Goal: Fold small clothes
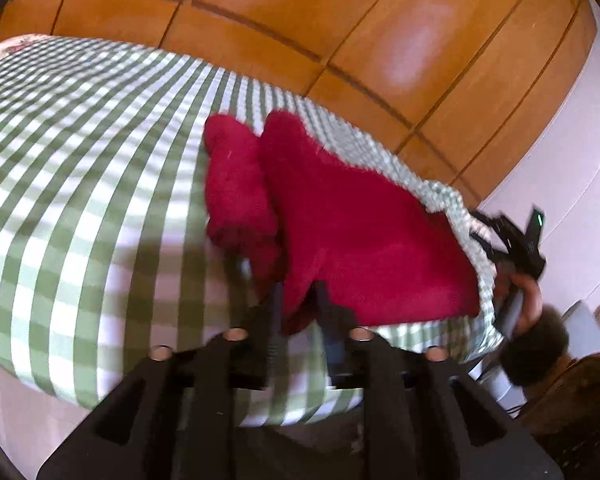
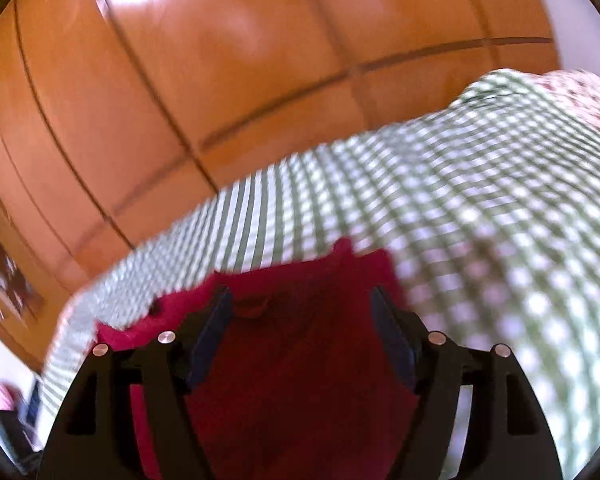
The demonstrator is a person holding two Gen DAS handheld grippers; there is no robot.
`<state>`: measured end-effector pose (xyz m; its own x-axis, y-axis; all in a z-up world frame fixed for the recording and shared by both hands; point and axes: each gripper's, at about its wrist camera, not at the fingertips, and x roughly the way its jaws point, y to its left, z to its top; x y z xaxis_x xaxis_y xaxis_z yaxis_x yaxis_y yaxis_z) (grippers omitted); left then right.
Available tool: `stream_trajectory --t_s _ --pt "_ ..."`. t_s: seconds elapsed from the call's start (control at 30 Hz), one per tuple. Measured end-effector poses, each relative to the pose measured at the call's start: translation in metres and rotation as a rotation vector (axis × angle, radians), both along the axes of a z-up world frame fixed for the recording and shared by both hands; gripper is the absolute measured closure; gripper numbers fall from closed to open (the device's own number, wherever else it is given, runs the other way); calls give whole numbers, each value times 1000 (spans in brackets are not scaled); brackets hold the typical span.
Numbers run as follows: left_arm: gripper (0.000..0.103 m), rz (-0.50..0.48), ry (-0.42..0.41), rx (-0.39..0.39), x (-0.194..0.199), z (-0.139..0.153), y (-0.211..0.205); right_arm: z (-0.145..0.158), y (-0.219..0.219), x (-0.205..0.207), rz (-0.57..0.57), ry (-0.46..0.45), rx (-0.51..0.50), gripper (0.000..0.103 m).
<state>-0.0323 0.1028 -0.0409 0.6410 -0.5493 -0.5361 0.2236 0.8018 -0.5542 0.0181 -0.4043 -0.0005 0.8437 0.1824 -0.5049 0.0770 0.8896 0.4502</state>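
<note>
Two fisheye views look along handheld grippers at a bed covered with a green-and-white checked sheet (image 1: 80, 168). A dark red fleecy garment (image 1: 360, 232) lies on the sheet near the bed's edge, with two leg-like or sleeve-like parts pointing away from the camera toward the far side. In the left wrist view, the left gripper (image 1: 300, 300) points down at the nearer edge of the garment; its two fingers stand close together with a fold of the red fabric between them, and they appear to pinch it, though blur softens the contact. At the right edge of that view, a hand (image 1: 524, 300) in a dark fuzzy cuff holds the other gripper beside the bed. In the right wrist view, which is heavily blurred, the right gripper (image 2: 302, 304) has its fingers spread wide above the red garment (image 2: 300, 380), with the cloth lying below and between them, not clamped. Glossy orange-brown wooden wardrobe panels (image 1: 340, 20) fill the background behind the bed.
</note>
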Motion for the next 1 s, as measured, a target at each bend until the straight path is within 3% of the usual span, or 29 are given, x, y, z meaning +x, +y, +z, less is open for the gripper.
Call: stream_trajectory --t_s 0.03,0.1,0.17,0.27,0.43,0.57,0.6,0.63,0.67,0.7,0.87,0.9,1.0 --pt "70 2 -19 -10 2 4 -1 2 -6 -8 -6 7 -10 36" --pt "63 6 -45 -35 10 13 -6 2 -17 -31 9 40 -36 53" --pt "63 2 -46 -26 23 18 -13 -4 -19 -52 65 80 -53 54" --pt "63 -21 -11 53 36 13 -29 -19 -13 -80 141 120 -41 54" --pt "63 -27 29 62 40 4 -34 -58 6 -103 233 188 51 54" --pt "63 -11 46 41 38 6 -30 -73 29 -98 305 184 37 68" --pt "69 -7 49 47 37 5 -29 -74 33 -96 305 179 -7 84" --pt "75 3 55 76 37 4 -30 -76 36 -92 306 191 -46 92" --pt "92 17 63 127 38 3 -32 -76 36 -90 304 198 -51 94" --pt "95 19 68 153 38 2 -32 -70 32 -91 286 191 -63 95" --pt "97 21 55 187 34 4 -33 -26 0 -105 141 84 -205 103" --pt "97 26 54 196 32 3 -33 -26 -10 -105 99 100 -242 103" --pt "98 19 52 173 28 1 -31 -46 -24 -105 88 178 -201 103"
